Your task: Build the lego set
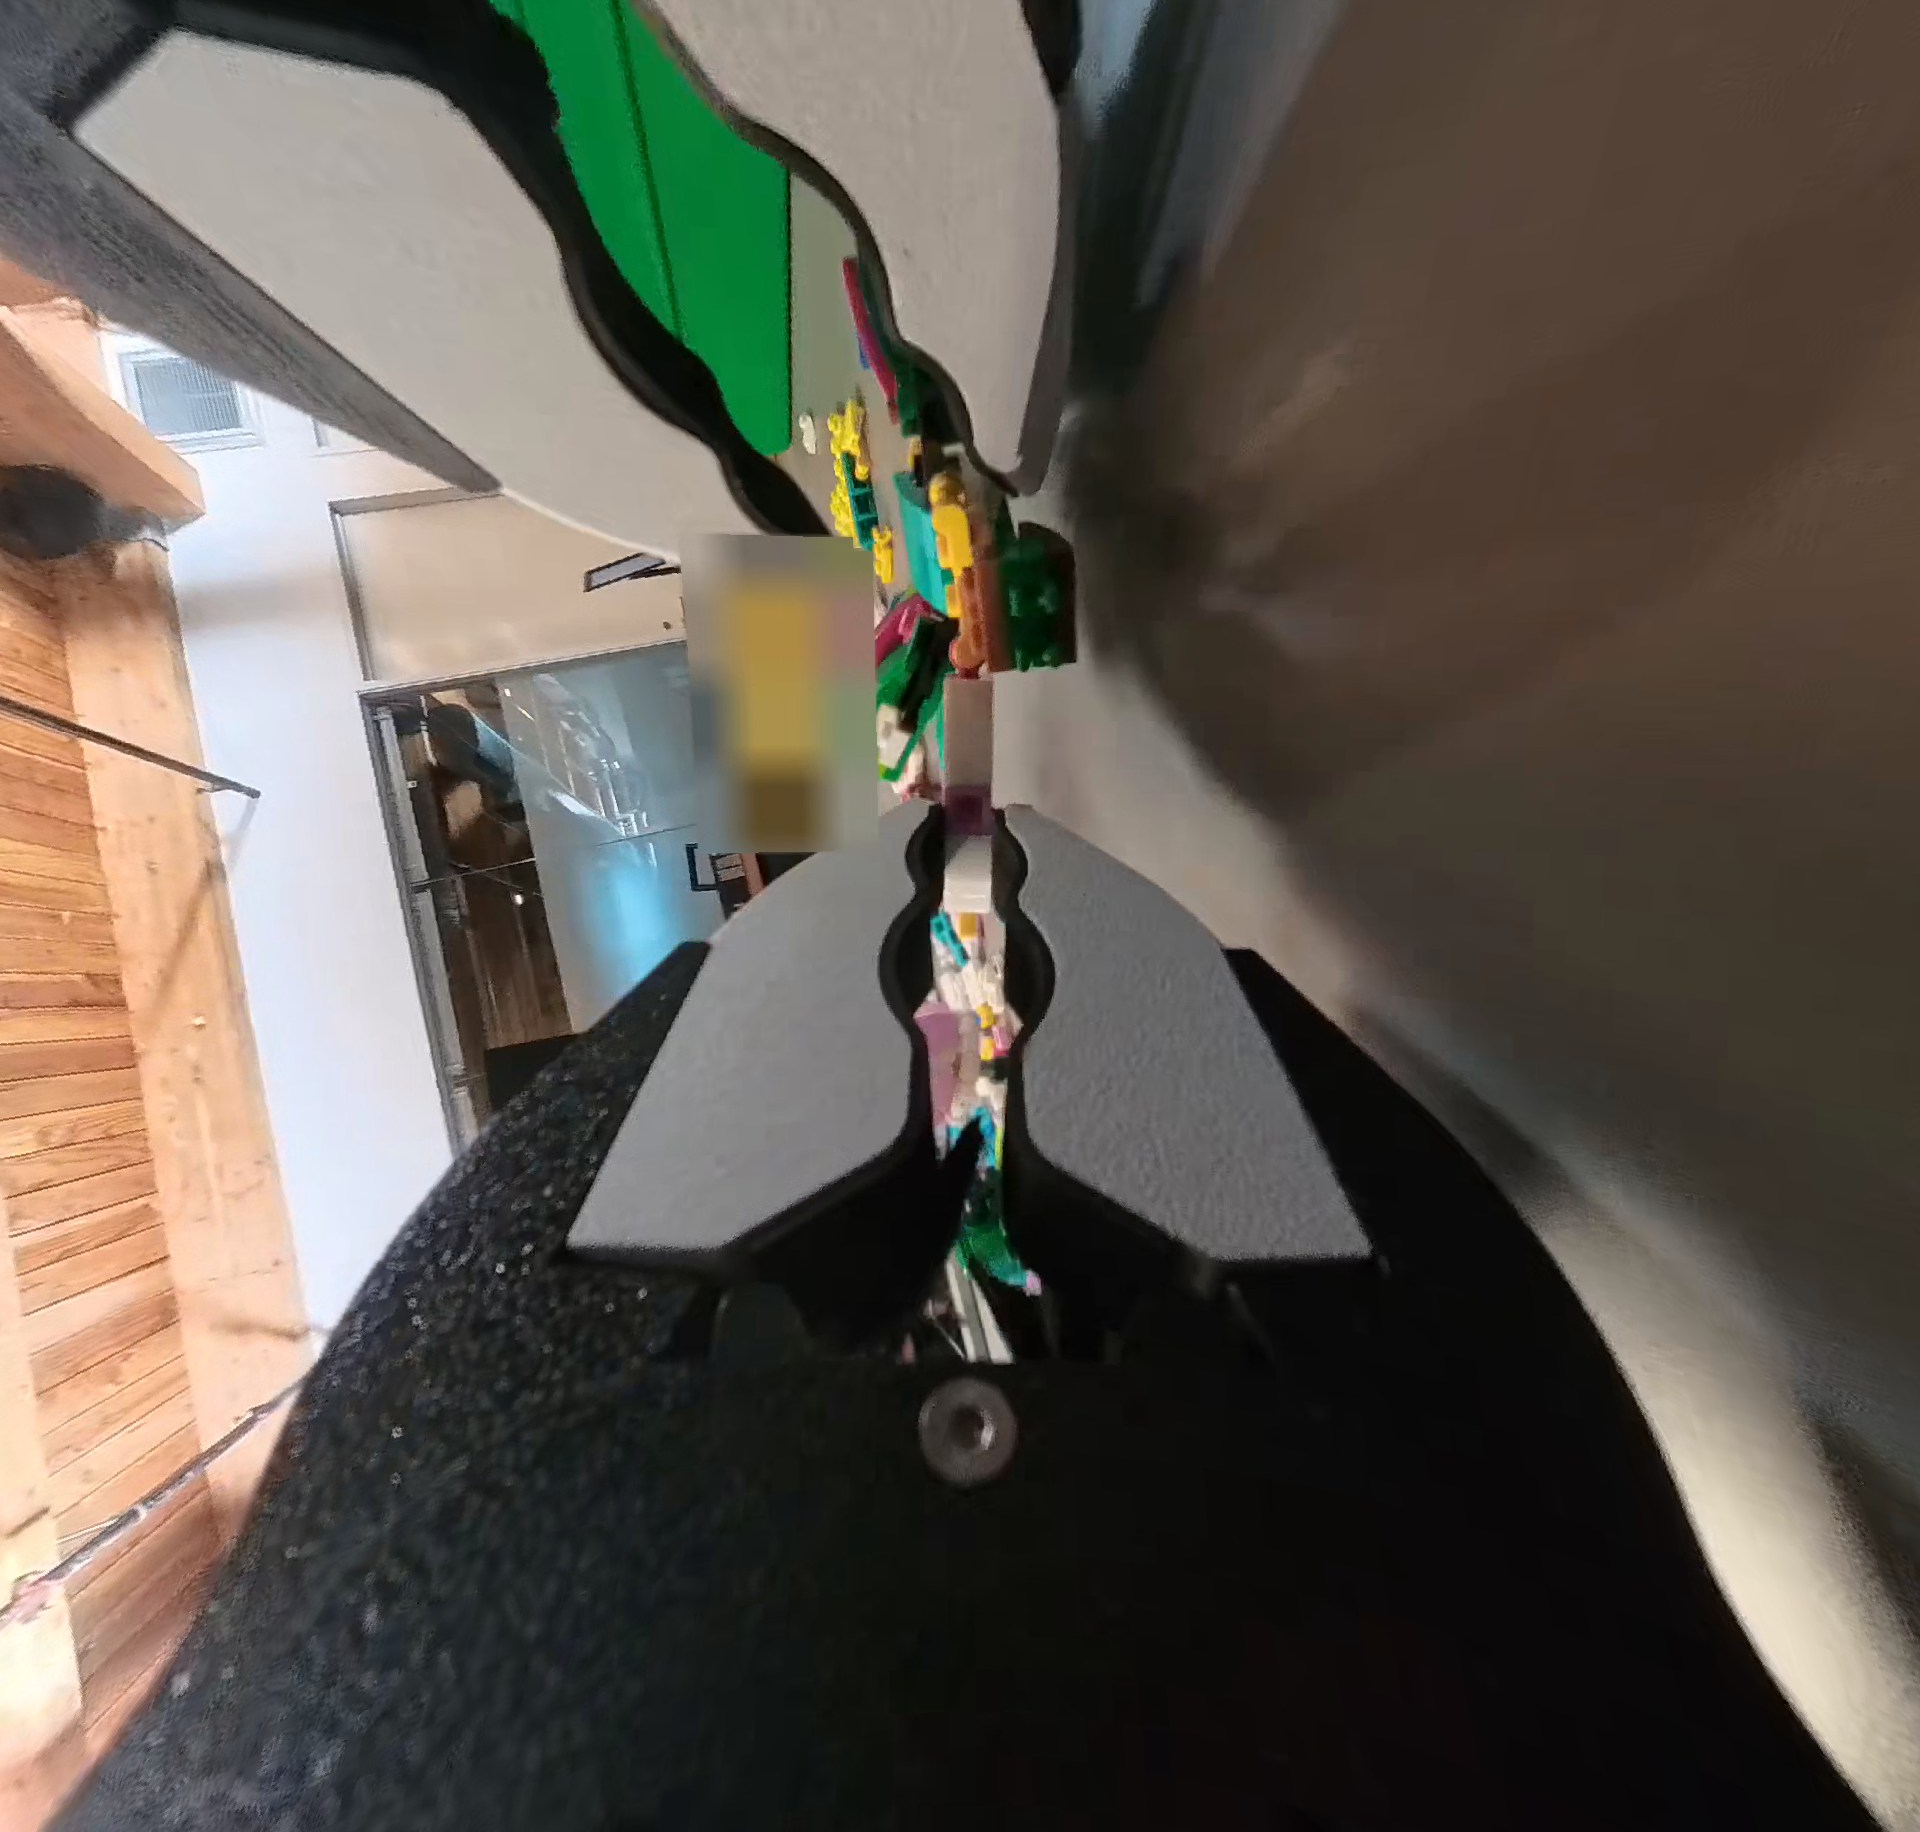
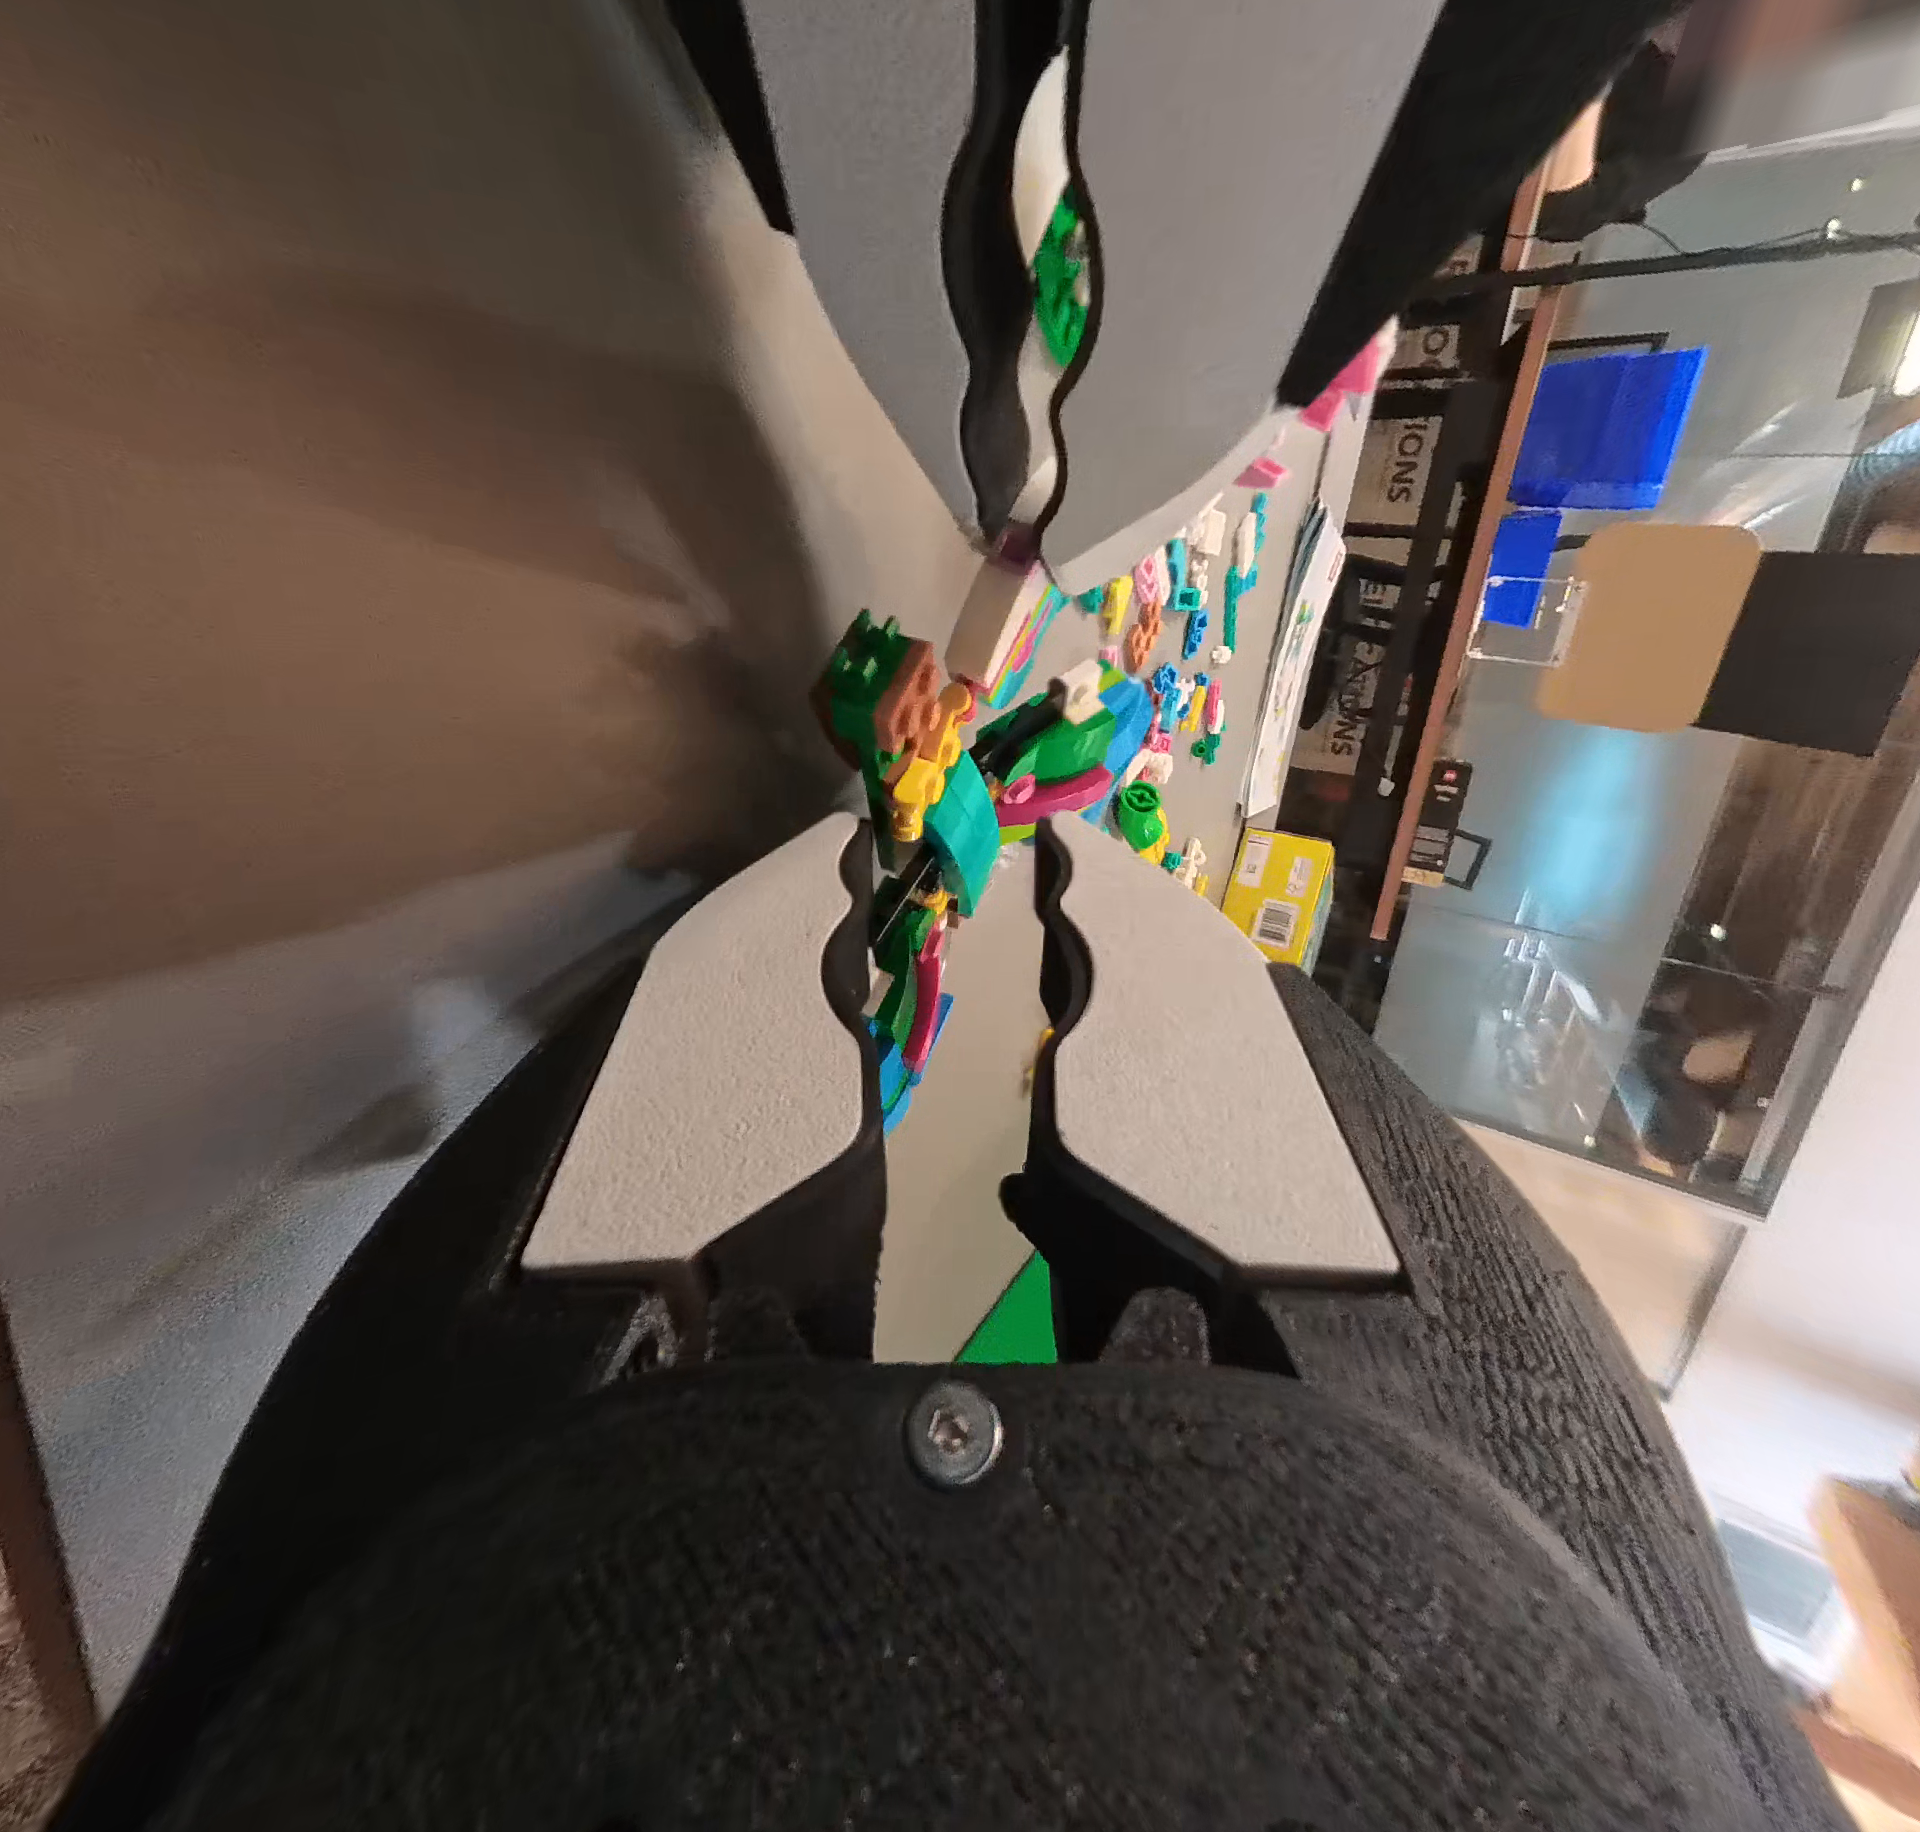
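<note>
1. Lego assembly first, from the left wrist view: a slim white column (image 1: 968,743) with a magenta piece at its near end is clenched at the tips of the left gripper (image 1: 968,832). Its long axis runs straight forward along the fingers, and its far end touches a brown-and-green block cluster (image 1: 1013,598). Holding it by the near end leaves the far end free, I judge, for mating.

2. Same view: the right gripper (image 1: 914,411) faces it from above, fingers spread, with the colourful build between the two.

3. Right wrist view: the right gripper (image 2: 945,837) is released, its fingers apart and grasping nothing, the teal-and-green build (image 2: 935,806) just beyond its tips on the grey worktop (image 2: 987,1107).

4. Same view: the column (image 2: 992,619) slants down from the left gripper (image 2: 1013,535) toward the brown block. Loose bricks (image 2: 1174,639), a booklet (image 2: 1288,681) and a yellow box (image 2: 1278,894) lie beyond.
</note>
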The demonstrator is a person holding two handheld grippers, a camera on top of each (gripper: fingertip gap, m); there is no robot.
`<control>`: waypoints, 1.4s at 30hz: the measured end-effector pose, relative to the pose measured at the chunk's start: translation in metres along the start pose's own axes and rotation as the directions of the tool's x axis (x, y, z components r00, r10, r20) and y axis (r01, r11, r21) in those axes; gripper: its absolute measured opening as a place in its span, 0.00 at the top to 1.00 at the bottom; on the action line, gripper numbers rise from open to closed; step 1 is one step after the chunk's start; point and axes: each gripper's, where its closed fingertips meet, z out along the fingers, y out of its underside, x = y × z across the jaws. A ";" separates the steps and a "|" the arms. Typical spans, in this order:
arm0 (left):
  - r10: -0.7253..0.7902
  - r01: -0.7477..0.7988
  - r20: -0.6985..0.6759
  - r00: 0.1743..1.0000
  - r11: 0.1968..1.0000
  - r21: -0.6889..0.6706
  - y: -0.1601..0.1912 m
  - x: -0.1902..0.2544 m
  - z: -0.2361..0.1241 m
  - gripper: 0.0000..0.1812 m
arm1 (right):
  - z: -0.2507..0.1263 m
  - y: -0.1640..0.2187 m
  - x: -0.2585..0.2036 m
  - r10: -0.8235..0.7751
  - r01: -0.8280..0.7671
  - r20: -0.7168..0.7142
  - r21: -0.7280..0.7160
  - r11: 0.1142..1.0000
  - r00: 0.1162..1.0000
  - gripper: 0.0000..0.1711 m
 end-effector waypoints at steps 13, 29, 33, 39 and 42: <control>-0.108 0.106 0.031 0.994 0.993 0.056 -0.003 -0.007 -0.005 0.95 | 0.005 0.005 0.003 -0.128 0.126 -0.099 -0.027 0.992 0.987 0.90; -0.816 0.967 -0.561 -0.141 -0.235 0.098 0.026 -0.072 -0.072 0.65 | -0.016 -0.018 0.107 -0.359 0.395 -0.563 -0.064 0.917 0.744 0.91; -0.642 0.850 -0.647 -0.411 -0.527 -0.018 0.060 -0.097 -0.077 0.63 | -0.014 -0.044 0.135 -0.432 0.504 -0.644 -0.082 0.860 0.632 0.91; -0.755 0.899 -0.544 -0.366 -0.438 0.002 0.082 -0.094 -0.083 0.79 | -0.006 -0.076 0.144 -0.503 0.626 -0.694 -0.095 0.774 0.516 0.91; -0.754 0.905 -0.534 -0.382 -0.423 -0.049 0.084 -0.084 -0.084 0.82 | -0.002 -0.087 0.142 -0.518 0.659 -0.704 -0.093 0.746 0.487 0.91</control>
